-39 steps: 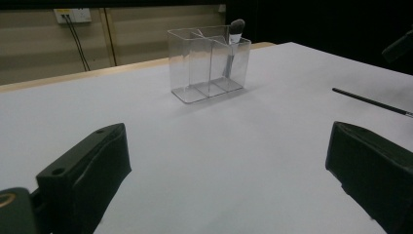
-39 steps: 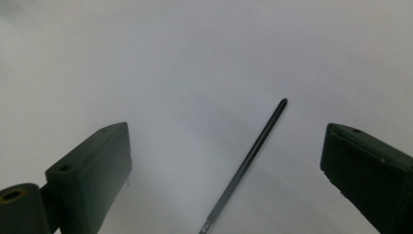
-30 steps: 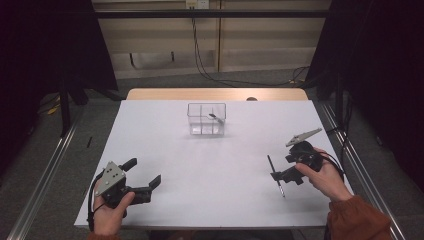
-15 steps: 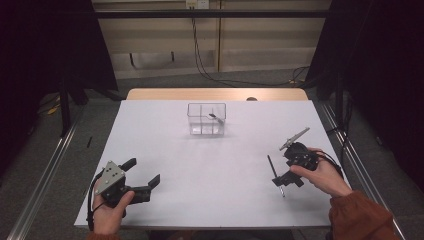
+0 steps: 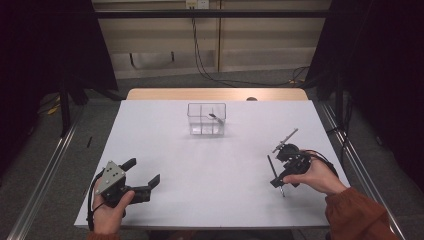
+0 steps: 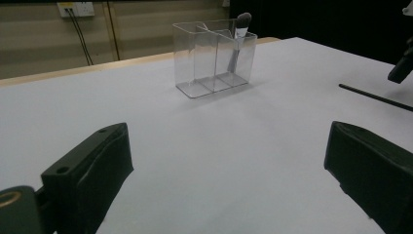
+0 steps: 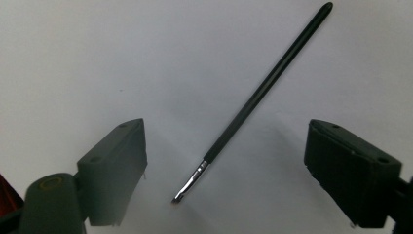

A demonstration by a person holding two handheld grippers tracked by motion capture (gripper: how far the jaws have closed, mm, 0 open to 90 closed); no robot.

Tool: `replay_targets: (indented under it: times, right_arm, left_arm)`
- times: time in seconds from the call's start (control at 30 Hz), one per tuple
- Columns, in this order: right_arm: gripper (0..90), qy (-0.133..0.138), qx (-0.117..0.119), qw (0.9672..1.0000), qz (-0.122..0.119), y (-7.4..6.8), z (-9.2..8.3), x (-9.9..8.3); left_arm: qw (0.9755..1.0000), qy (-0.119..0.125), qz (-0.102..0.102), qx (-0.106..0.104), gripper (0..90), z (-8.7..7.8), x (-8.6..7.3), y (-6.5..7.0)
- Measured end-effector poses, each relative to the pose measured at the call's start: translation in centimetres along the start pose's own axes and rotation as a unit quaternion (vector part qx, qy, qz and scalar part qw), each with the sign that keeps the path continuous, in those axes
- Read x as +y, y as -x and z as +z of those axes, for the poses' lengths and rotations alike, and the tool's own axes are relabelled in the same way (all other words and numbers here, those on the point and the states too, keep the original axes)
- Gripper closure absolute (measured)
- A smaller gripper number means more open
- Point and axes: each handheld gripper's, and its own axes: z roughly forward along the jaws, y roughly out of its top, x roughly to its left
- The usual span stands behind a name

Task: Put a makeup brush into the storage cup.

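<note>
Near the front left corner of the white tabletop (image 5: pixel 165 150), the left claw (image 5: pixel 142 175) rests low in the person's left hand (image 5: pixel 107 207), its jaws spread wide with nothing between them; the left gripper view shows bare tabletop between the two black jaws. Its grey three-cornered plate faces up.

Toward the back edge, about midway across, stands a clear organizer (image 5: pixel 206 119) with compartments. A brush with a dark bristle head (image 6: pixel 242 22) stands tilted in the compartment nearest the right edge of the tabletop, as the left gripper view shows.

Toward the right edge, in the front half, the right claw (image 5: pixel 276 172) hangs over a thin black brush (image 7: pixel 263 92), held by the person's right hand (image 5: pixel 315 175) with an orange sleeve (image 5: pixel 357 215) behind it. The jaws are released, though they have just been closing a little. In the right gripper view the thin black brush lies flat on the tabletop between the two jaws, touching neither; its small angled tip on a silver ferrule points toward the camera and its long handle runs away at a slant.
</note>
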Motion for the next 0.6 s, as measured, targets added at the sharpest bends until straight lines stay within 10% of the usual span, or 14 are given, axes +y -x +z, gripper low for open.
replay_targets:
  times: [0.6]
  right_arm:
    - [49.0,-0.030,-0.026,0.9991,0.013,-0.3,2.0,0.1]
  left_arm:
    - [1.0000,-0.004,0.004,-0.001,3.8,0.0,0.0,0.0]
